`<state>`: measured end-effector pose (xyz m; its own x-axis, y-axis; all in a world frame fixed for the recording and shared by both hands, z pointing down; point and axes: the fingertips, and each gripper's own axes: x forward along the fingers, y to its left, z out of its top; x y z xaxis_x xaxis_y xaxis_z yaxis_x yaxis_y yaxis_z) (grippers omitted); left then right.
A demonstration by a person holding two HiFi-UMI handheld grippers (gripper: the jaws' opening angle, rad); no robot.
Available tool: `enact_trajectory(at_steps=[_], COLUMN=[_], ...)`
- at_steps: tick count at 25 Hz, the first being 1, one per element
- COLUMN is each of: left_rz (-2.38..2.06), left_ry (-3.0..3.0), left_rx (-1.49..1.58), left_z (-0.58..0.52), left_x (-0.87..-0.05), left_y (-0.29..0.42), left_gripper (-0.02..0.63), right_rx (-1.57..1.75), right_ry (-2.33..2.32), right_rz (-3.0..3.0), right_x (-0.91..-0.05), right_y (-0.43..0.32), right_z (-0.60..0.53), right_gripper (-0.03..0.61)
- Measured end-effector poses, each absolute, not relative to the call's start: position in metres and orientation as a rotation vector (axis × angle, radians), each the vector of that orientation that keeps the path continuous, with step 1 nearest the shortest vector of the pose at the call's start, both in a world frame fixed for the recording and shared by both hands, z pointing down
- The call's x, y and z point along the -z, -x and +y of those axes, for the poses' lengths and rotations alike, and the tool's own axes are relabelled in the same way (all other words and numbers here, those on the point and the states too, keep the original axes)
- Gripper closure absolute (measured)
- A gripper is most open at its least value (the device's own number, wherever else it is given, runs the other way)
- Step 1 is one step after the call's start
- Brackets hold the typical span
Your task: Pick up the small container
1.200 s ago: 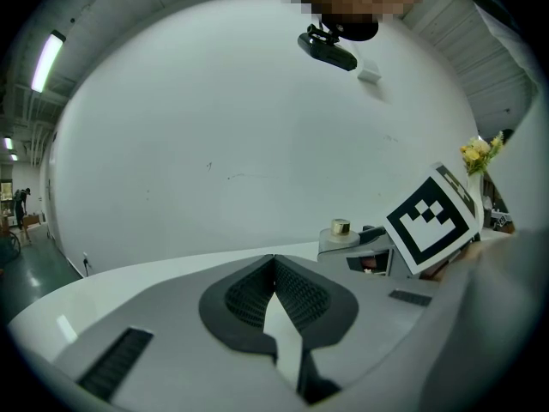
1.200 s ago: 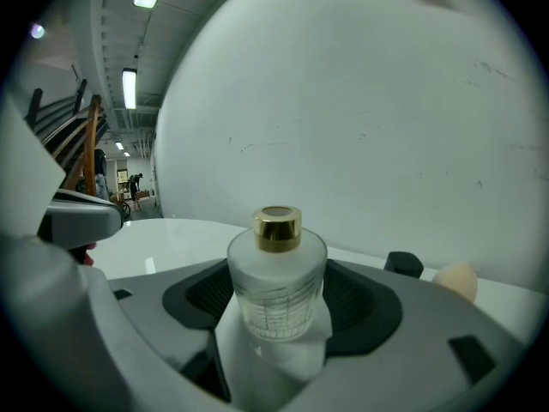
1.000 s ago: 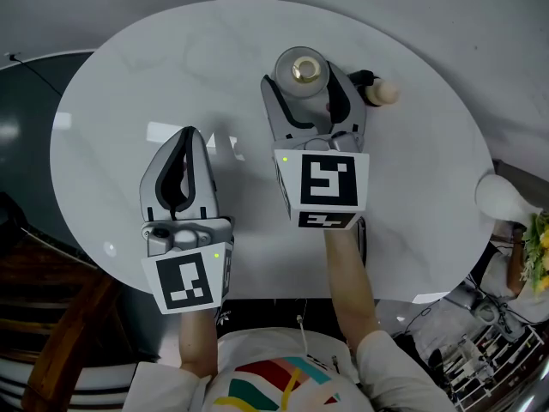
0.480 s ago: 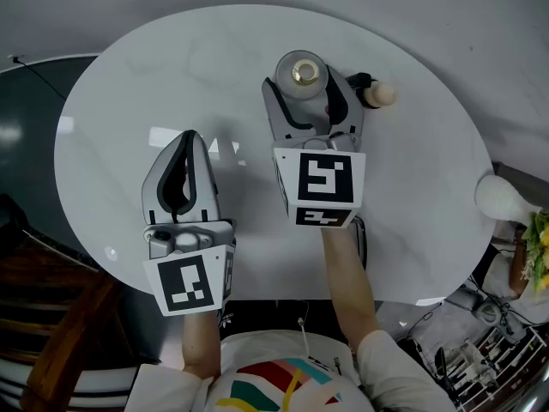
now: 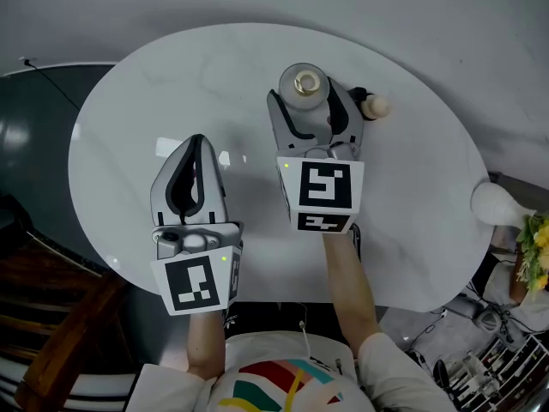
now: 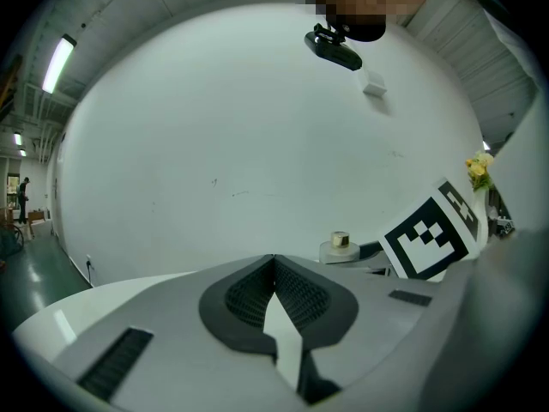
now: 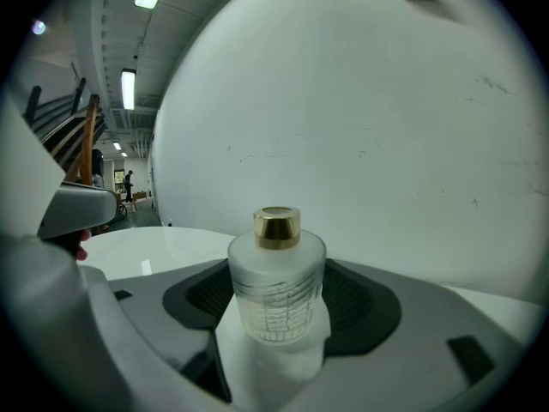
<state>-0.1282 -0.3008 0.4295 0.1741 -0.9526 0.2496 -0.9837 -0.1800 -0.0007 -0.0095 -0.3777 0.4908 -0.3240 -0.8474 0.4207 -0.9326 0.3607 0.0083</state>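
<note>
Surface: a round white table [image 5: 129,144] under both my grippers, with dark floor beyond its left edge.
Left gripper: my left gripper [image 5: 196,140] is over the left half of the table. Its jaws are pressed together with nothing between them, which its own view shows clearly [image 6: 274,257].
Small container: a frosted bottle with a gold cap [image 5: 304,82], upright, towards the far side of the table and well to the right of my left gripper. It also shows small in the left gripper view [image 6: 340,245].
Right gripper: my right gripper [image 5: 306,91] has one jaw on each side of the container, clamped on its body [image 7: 276,273].
Beyond it: a small dark piece with a tan round end [image 5: 371,106] lies just right of my right jaw.
Far right: a white rounded object [image 5: 493,202] and yellow flowers [image 5: 537,245] sit past the table's edge.
</note>
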Motion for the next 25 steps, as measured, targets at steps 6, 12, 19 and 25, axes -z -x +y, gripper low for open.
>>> enact_trajectory(at_steps=[6,12,19,25], left_rz=[-1.938,-1.968,-1.989,-2.023], left_ry=[-2.355,-2.326,-2.357,-2.438], left_rx=[-0.188,-0.184,-0.192,-0.094], left_z=[-0.309,-0.299,-0.302,-0.285], left_x=[-0.384,-0.328,-0.269,-0.218], left_y=[0.124,0.130,0.125,0.121], left_gripper=[0.598,0.598,0.598,0.598], right_rx=[-0.279,-0.251,-0.139,-0.017], right_ry=[-1.596,-1.631,-1.684,-1.691], right_rz=[-2.304,-2.308,-2.377,-2.419], right_x=[-0.445,-0.372,-0.280,-0.223], right_y=[0.010,0.007,0.004,0.011], right_z=[-0.384,-0.374,-0.353,-0.316], right_gripper=[0.249,0.249,0.249,0.249])
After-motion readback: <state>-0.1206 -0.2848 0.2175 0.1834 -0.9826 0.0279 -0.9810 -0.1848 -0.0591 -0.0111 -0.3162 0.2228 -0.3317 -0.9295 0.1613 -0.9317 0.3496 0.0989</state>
